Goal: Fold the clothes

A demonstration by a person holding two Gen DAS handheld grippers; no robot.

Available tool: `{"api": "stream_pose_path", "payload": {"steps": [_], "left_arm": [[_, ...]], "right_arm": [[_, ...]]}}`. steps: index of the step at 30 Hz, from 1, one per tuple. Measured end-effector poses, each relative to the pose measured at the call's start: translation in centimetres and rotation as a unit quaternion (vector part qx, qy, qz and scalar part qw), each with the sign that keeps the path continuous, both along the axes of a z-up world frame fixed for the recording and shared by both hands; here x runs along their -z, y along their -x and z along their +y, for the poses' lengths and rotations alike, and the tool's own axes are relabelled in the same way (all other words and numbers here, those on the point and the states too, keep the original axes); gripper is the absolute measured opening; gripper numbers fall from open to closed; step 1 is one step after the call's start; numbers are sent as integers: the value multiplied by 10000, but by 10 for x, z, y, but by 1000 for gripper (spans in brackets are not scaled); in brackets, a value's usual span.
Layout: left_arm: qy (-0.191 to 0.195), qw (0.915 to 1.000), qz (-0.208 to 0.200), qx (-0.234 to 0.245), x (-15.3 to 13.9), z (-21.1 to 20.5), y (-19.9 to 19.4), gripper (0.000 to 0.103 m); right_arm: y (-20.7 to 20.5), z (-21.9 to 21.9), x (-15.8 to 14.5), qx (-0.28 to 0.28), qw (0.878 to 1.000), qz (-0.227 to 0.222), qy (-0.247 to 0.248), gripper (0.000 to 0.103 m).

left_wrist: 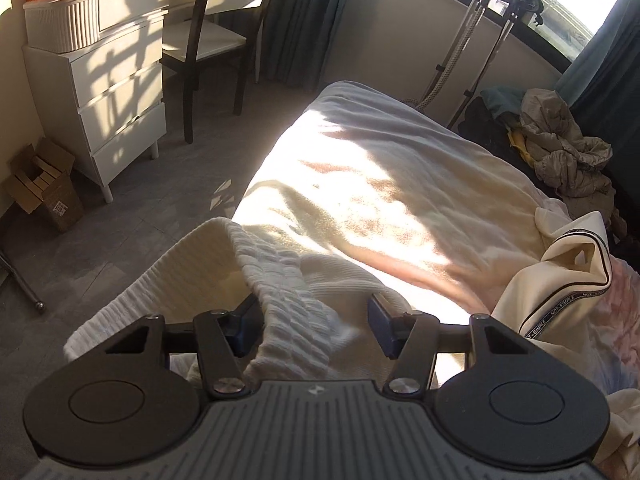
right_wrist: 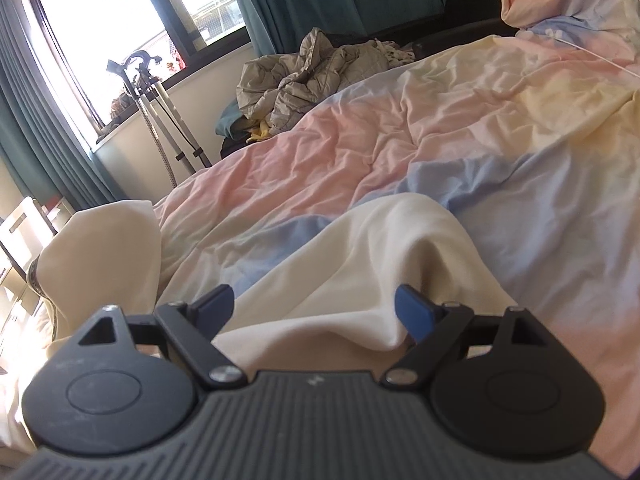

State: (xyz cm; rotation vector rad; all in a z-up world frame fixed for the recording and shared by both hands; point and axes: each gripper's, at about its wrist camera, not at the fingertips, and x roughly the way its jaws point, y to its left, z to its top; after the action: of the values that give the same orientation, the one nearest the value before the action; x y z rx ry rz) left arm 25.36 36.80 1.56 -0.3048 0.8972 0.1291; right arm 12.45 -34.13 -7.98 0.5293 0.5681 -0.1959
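A cream garment with a ribbed hem (left_wrist: 276,280) lies bunched at the bed's near corner. My left gripper (left_wrist: 312,326) is open, and the ribbed band runs up between its blue pads without being clamped. A second part of the garment, with dark lettered trim (left_wrist: 568,276), rises at the right. In the right wrist view smooth cream cloth (right_wrist: 352,264) humps up on the pastel duvet (right_wrist: 440,128). My right gripper (right_wrist: 314,310) is open, its fingers set either side of a fold of that cloth.
A cream blanket (left_wrist: 380,184) covers the bed end in bright sun. A heap of grey and dark clothes (left_wrist: 560,148) lies beyond the bed. A white chest of drawers (left_wrist: 104,120), a dark chair (left_wrist: 208,48), a cardboard box (left_wrist: 44,184) and a garment steamer stand (left_wrist: 480,40) stand around.
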Motion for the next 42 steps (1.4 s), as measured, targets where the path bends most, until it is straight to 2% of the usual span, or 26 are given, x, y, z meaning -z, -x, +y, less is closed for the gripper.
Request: {"api": "stream_pose_path", "payload": {"steps": [1, 2, 3, 5, 10, 15, 17, 21, 24, 25, 26, 27, 28, 29, 32, 33, 35, 36, 39, 42], "left_arm": [[-110, 9999, 25, 19, 2, -4, -1, 46], [-225, 9997, -56, 30, -2, -8, 4, 29], [-341, 9993, -137, 41, -7, -12, 10, 28], [-250, 9989, -387, -42, -19, -13, 27, 24], [525, 9923, -1120, 23, -64, -6, 102, 23], [952, 9844, -1483, 22, -82, -2, 194, 23], [1210, 9798, -1591, -67, -76, 7, 233, 23], [1597, 9752, -1477, -406, -48, 24, 282, 22], [1916, 9708, -1244, -738, -21, 38, 307, 21], [1940, 9704, -1179, -828, -13, 40, 312, 17], [1987, 9692, -1131, -916, -7, 43, 315, 17], [2034, 9679, -1084, -1005, 0, 47, 318, 17], [2081, 9667, -1026, -1079, 6, 49, 317, 16], [2128, 9654, -968, -1152, 11, 52, 316, 15], [2210, 9634, -936, -1192, 15, 55, 311, 14], [2238, 9627, -953, -1183, 15, 55, 309, 13], [2331, 9603, -1079, -1088, 10, 54, 309, 13], [2369, 9591, -1158, -1028, 6, 53, 310, 13], [2315, 9604, -1181, -1001, 7, 53, 319, 13], [2259, 9641, -833, -1115, 26, 58, 328, 13]], "right_arm": [[1, -3, 2, 45, 9999, 7, -117, 88], [4, -7, 4, 114, 9995, -5, -297, 88], [7, -11, 6, 183, 9987, -18, -477, 88], [14, -20, 10, 320, 9960, -43, -836, 88], [30, -41, 19, 662, 9827, -104, -1729, 88], [41, -62, 33, 1003, 9595, -152, -2629, 88], [40, -70, 44, 1142, 9468, -158, -3006, 89], [35, -87, 65, 1441, 9177, -169, -3698, 90], [22, -99, 77, 1678, 9086, -211, -3820, 84], [18, -102, 80, 1730, 9079, -230, -3811, 70], [15, -104, 82, 1761, 9083, -263, -3786, 44], [12, -106, 81, 1758, 9113, -314, -3711, 36], [10, -106, 77, 1712, 9175, -388, -3570, 20], [9, -107, 72, 1665, 9234, -462, -3428, 13], [6, -107, 52, 1477, 9408, -812, -2941, 7], [8, -105, 35, 1327, 9474, -1179, -2662, 7], [21, -101, 2, 1095, 9524, -1904, -2115, 6], [28, -101, -3, 1086, 9523, -2016, -2018, 6], [51, -114, 17, 1429, 9497, -1402, -2409, 7], [73, -126, 37, 1762, 9409, -778, -2785, 7]]}}
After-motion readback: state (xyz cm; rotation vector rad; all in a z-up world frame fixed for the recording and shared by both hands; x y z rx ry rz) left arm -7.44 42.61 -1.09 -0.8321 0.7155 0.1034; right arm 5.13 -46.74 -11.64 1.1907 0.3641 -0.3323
